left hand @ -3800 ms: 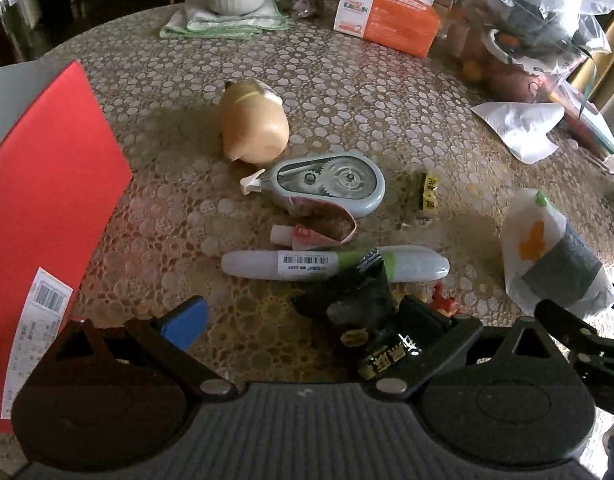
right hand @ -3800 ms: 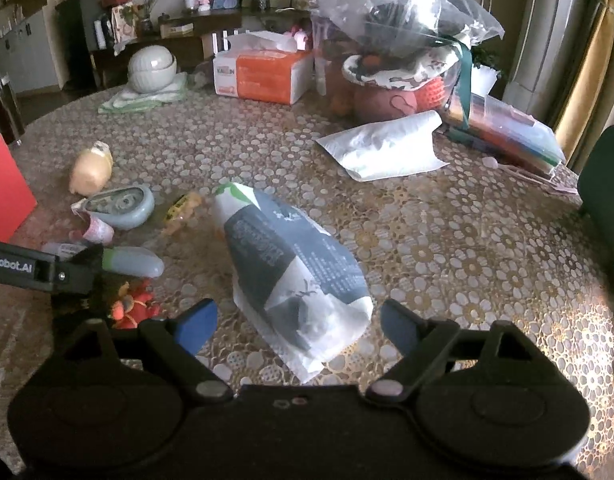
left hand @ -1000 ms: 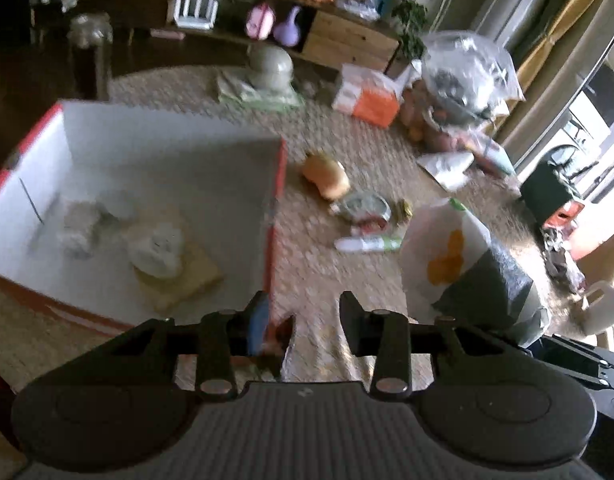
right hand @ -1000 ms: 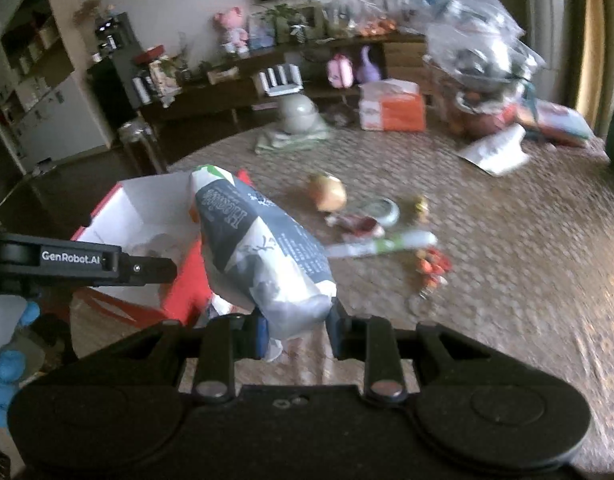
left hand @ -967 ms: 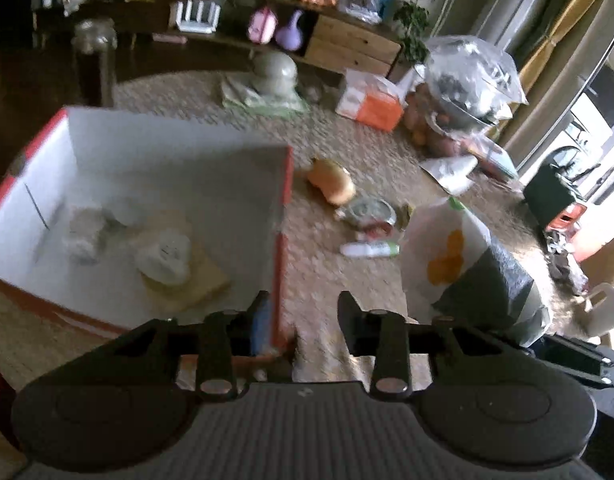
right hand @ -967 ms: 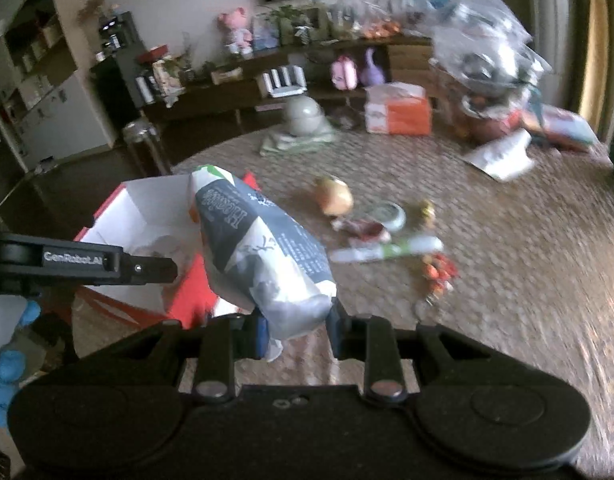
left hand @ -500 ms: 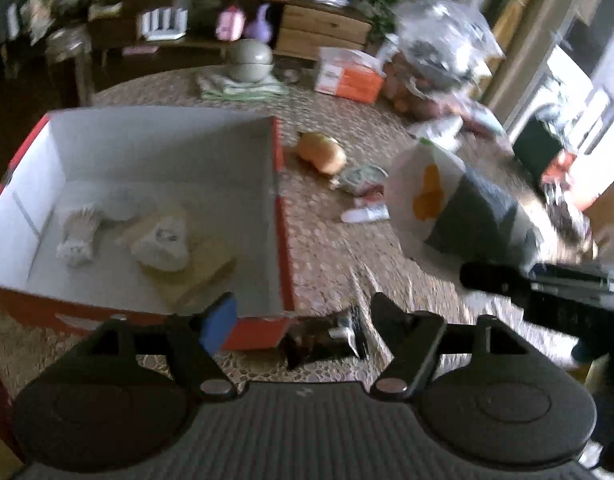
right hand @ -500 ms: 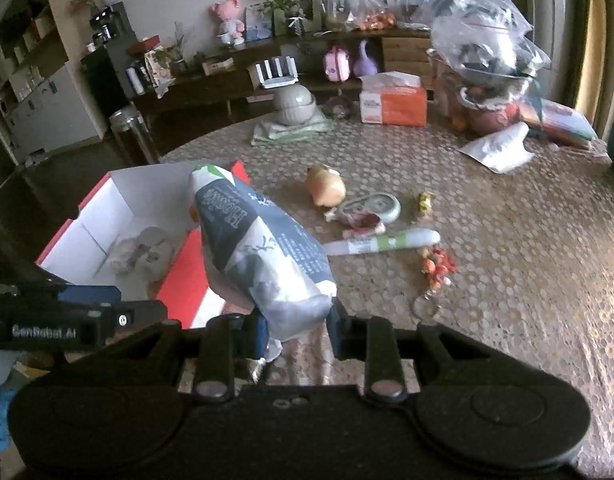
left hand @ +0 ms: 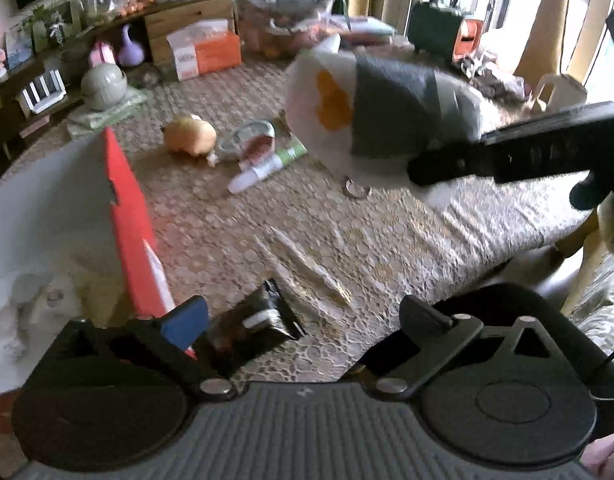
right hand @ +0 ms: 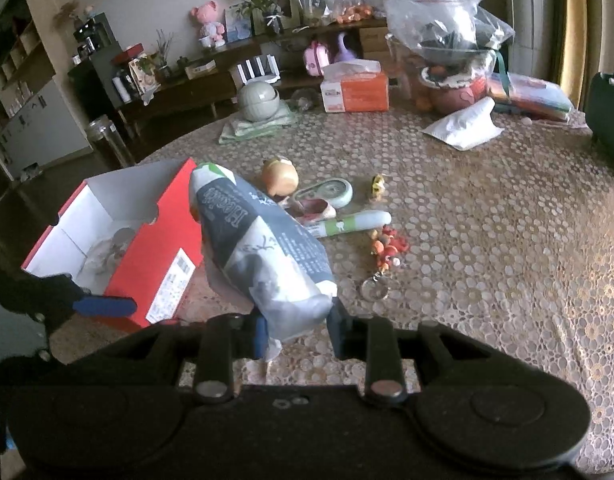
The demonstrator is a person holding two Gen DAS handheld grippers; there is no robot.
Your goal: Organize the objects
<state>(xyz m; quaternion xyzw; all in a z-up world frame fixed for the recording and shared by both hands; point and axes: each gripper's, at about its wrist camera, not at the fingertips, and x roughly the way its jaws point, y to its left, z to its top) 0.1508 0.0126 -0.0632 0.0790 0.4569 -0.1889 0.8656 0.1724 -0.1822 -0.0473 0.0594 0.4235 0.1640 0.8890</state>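
My right gripper (right hand: 297, 330) is shut on a white and grey snack bag (right hand: 259, 252) and holds it above the table, next to the red box (right hand: 155, 252). The bag also shows in the left wrist view (left hand: 371, 108), held by the right gripper. My left gripper (left hand: 303, 320) is open. A small black packet (left hand: 251, 328) lies on the table by its left finger, outside the red box (left hand: 131, 216). The box holds a few pale items.
On the lace tablecloth lie a tan toy (right hand: 280, 176), a correction tape (right hand: 333, 192), a glue stick (right hand: 353, 222), an orange keychain (right hand: 387, 246) and a small yellow item (right hand: 377, 185). A tissue box (right hand: 355, 90), bowls and plastic bags stand at the back.
My left gripper opened and the black packet dropped onto the table beside the box. The left view swung to the right. My right gripper still holds the snack bag near the box.
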